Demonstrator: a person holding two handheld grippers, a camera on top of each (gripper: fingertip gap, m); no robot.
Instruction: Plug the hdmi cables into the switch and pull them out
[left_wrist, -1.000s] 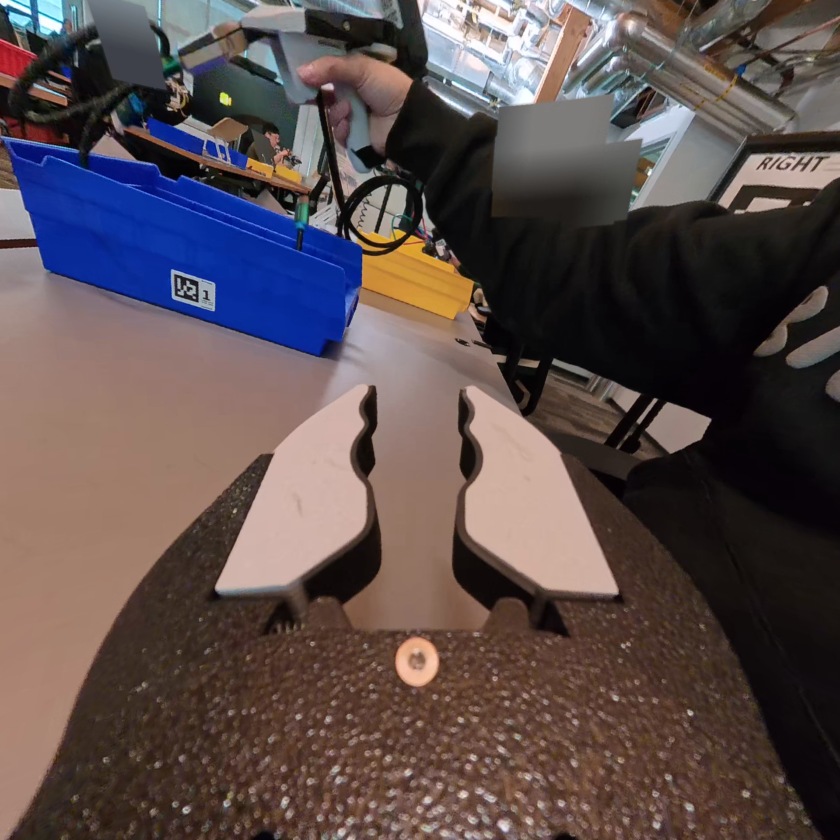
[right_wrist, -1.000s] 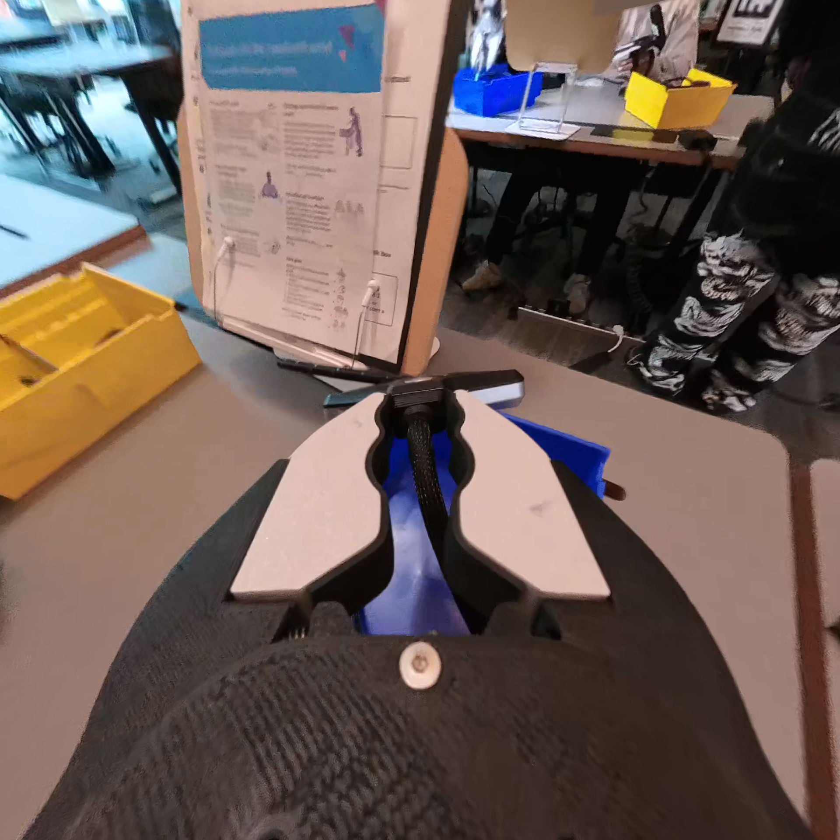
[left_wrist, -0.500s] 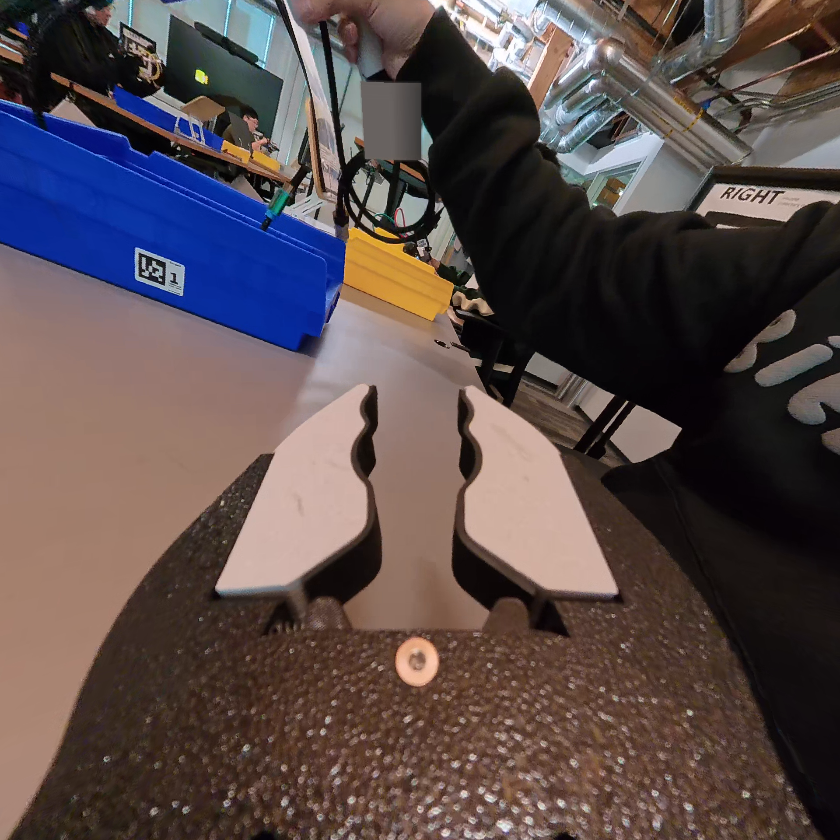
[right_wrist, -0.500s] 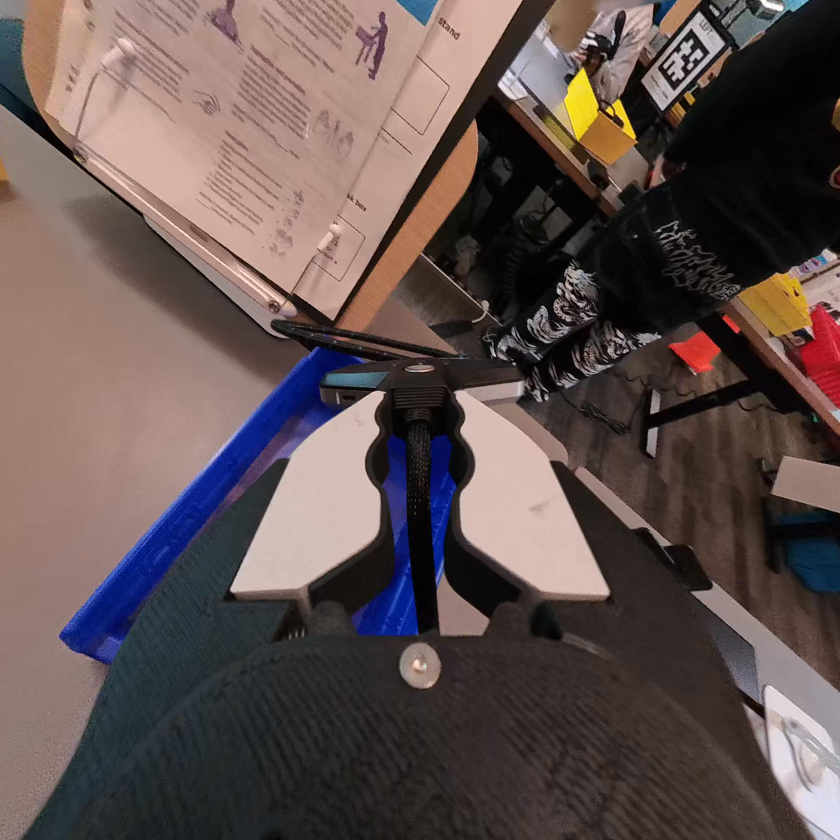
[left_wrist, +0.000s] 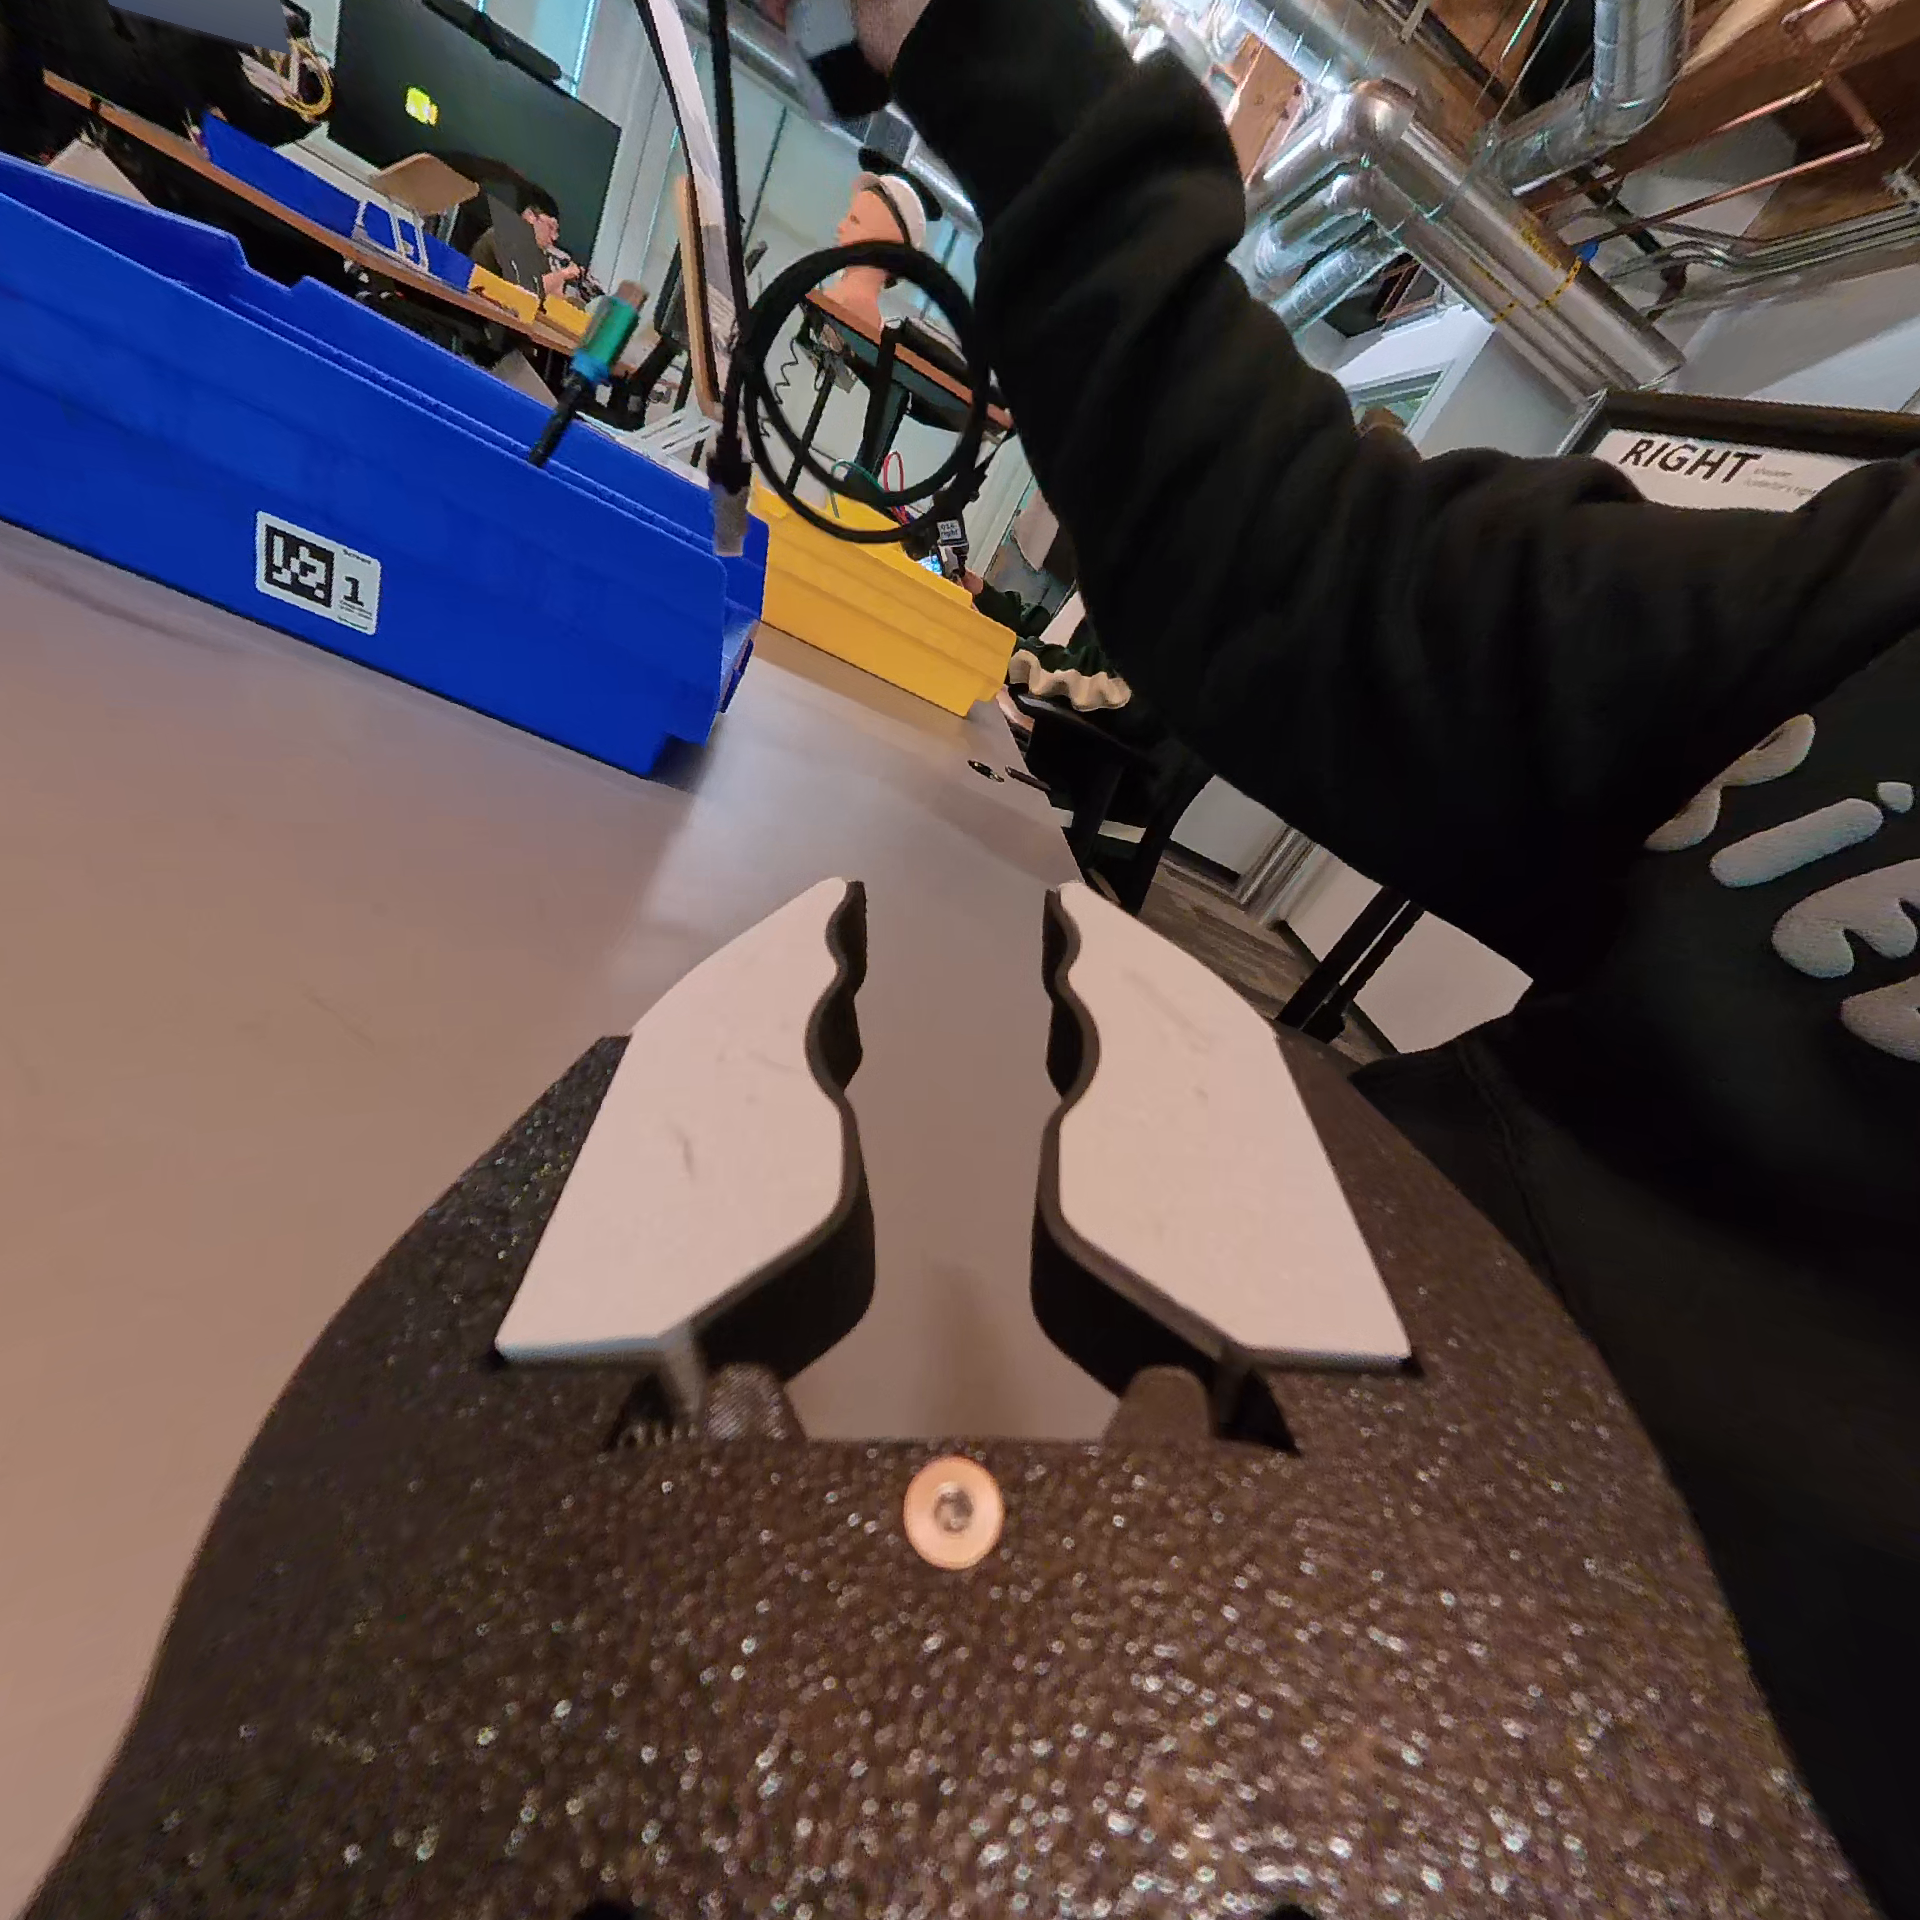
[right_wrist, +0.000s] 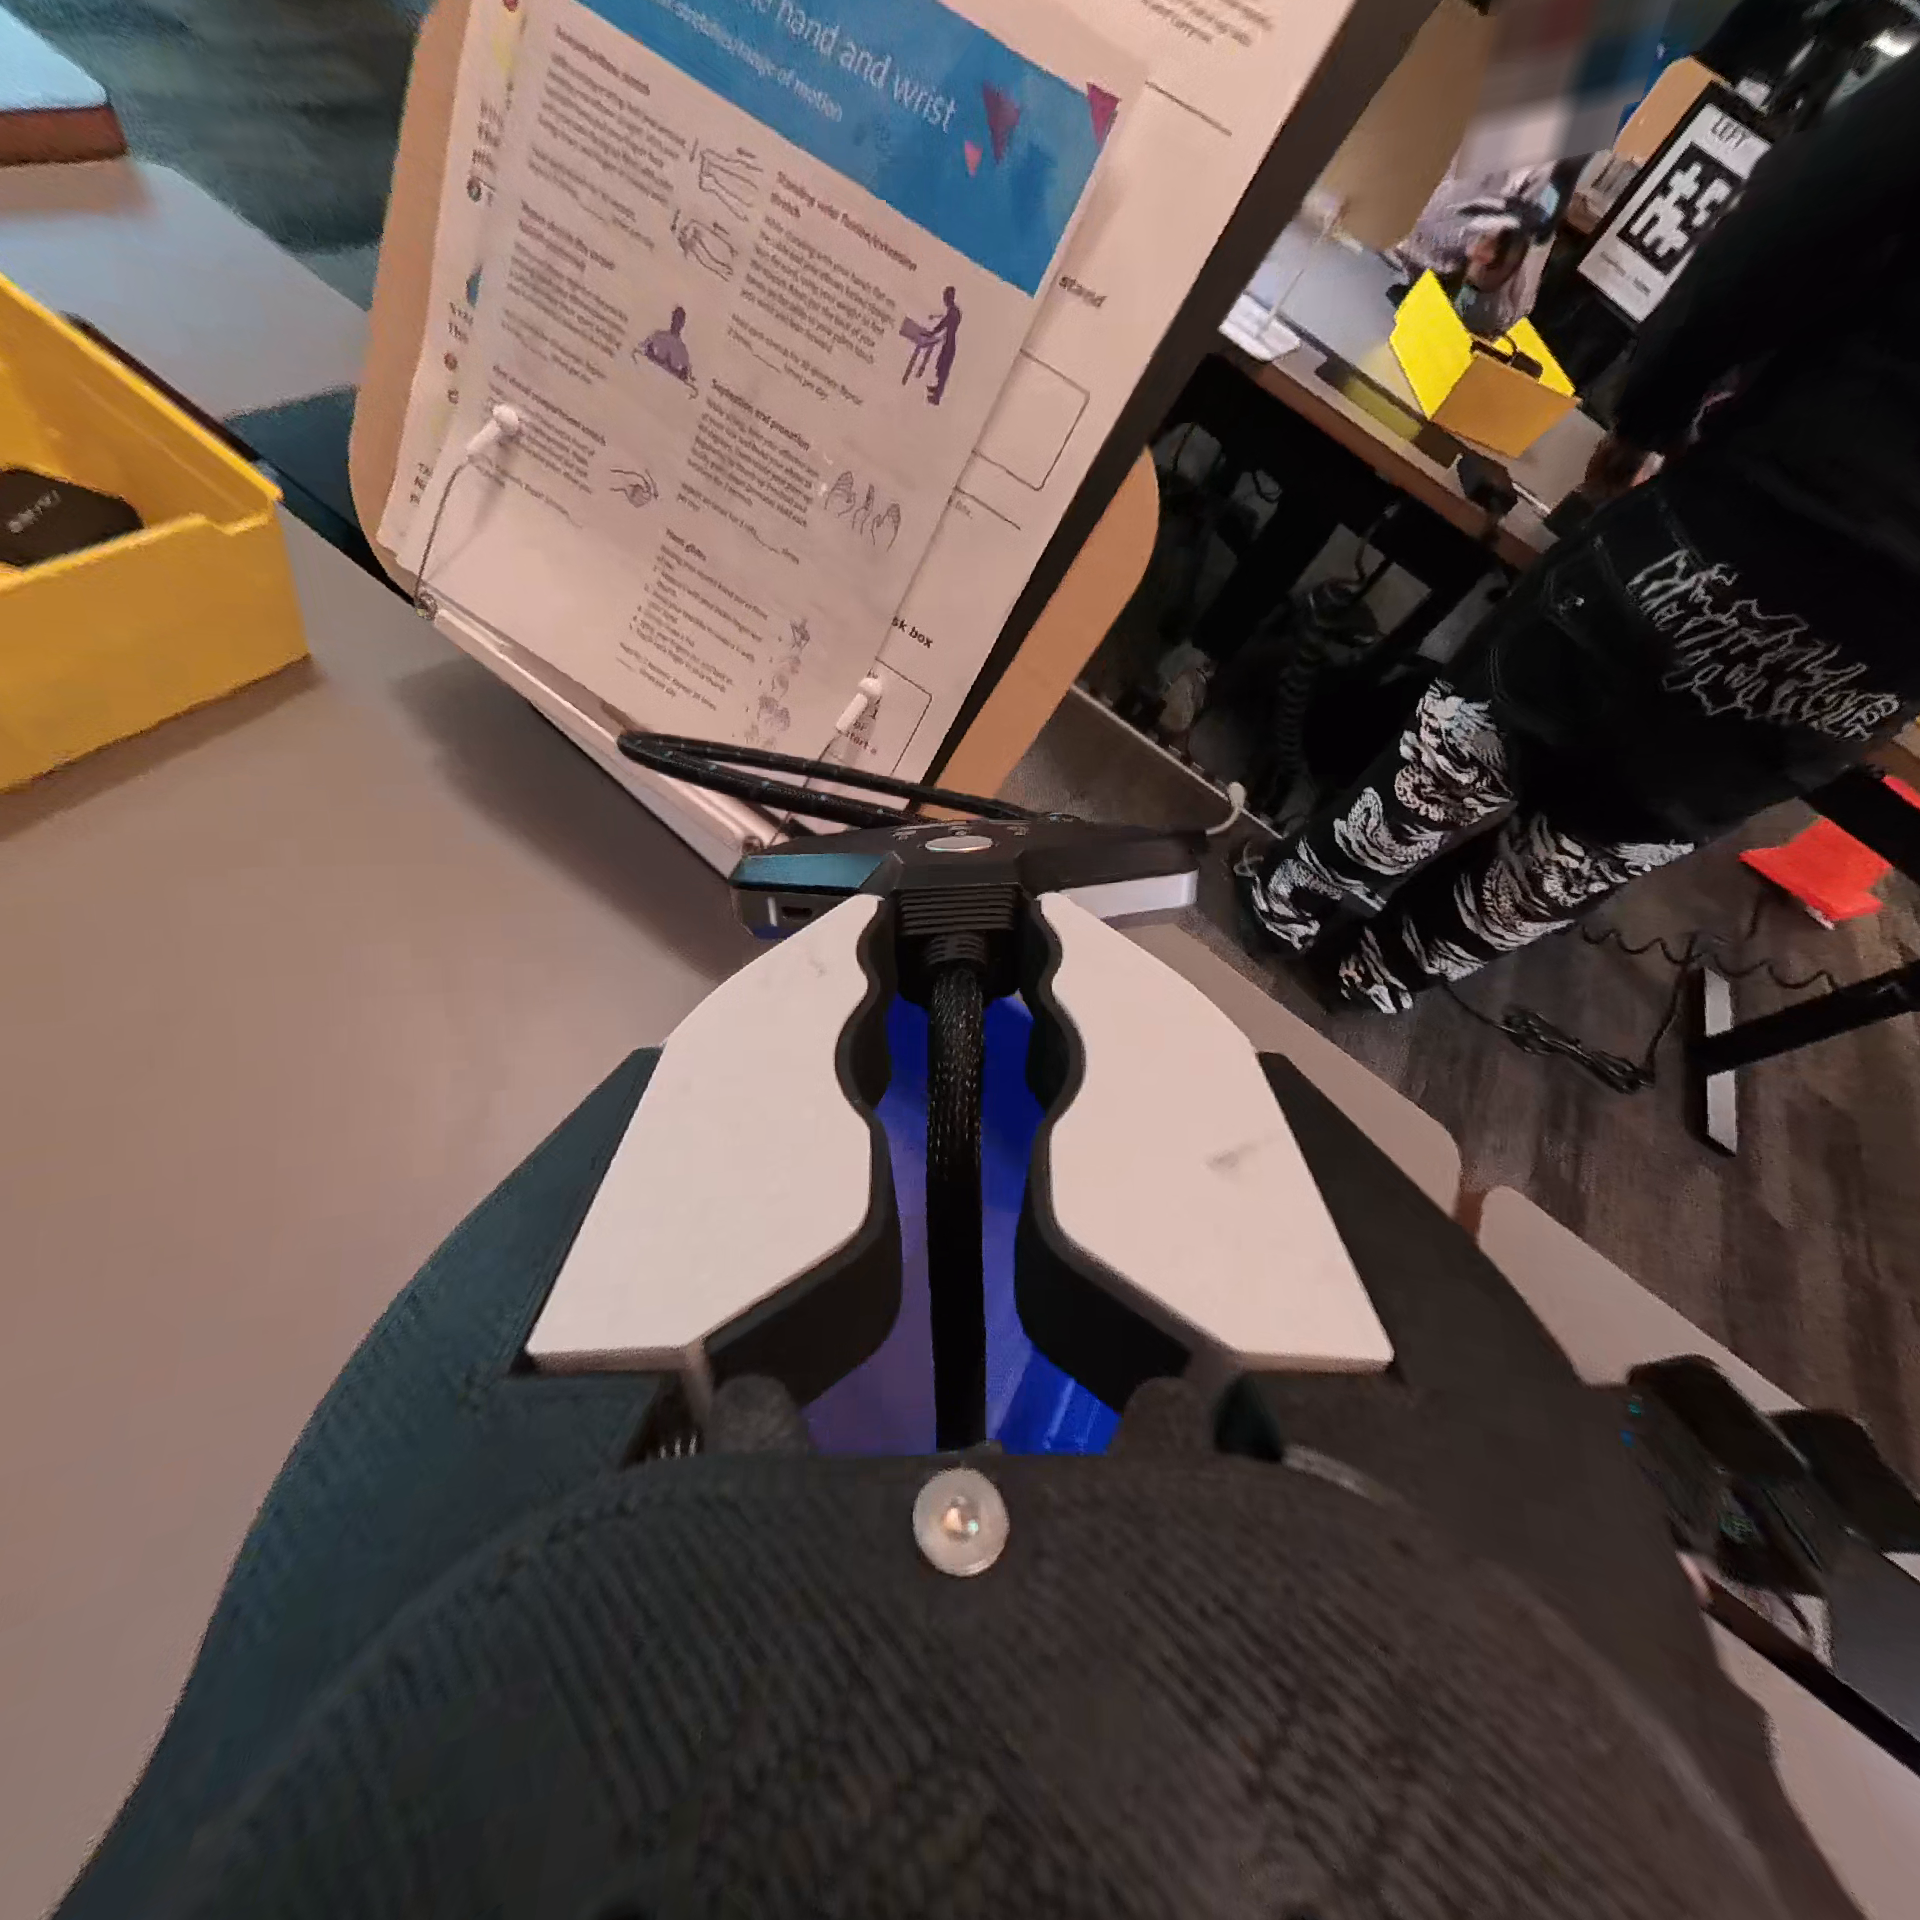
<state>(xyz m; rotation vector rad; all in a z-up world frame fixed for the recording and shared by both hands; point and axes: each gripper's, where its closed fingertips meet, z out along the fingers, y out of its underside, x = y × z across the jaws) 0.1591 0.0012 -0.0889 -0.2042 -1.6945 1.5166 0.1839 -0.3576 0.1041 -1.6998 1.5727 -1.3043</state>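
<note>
**Switch lifted by its cable collar**

Above the grey counter (right_wrist: 312, 987) and long blue plastic bin (left_wrist: 343, 488), the right gripper (right_wrist: 961, 935) pinches the flat black-and-silver HDMI switch (right_wrist: 966, 862) by its ribbed collar. It looks light; the braided black cable (right_wrist: 956, 1195) is floppy, so grip rigid plugs. Left gripper (left_wrist: 951, 935): fingers spread, empty.

Bare table (left_wrist: 312, 935) ahead of left hand-held gripper (left_wrist: 951, 935); blue bin (left_wrist: 468, 540) blocks far left; sleeve (left_wrist: 1351, 582) right.
</note>
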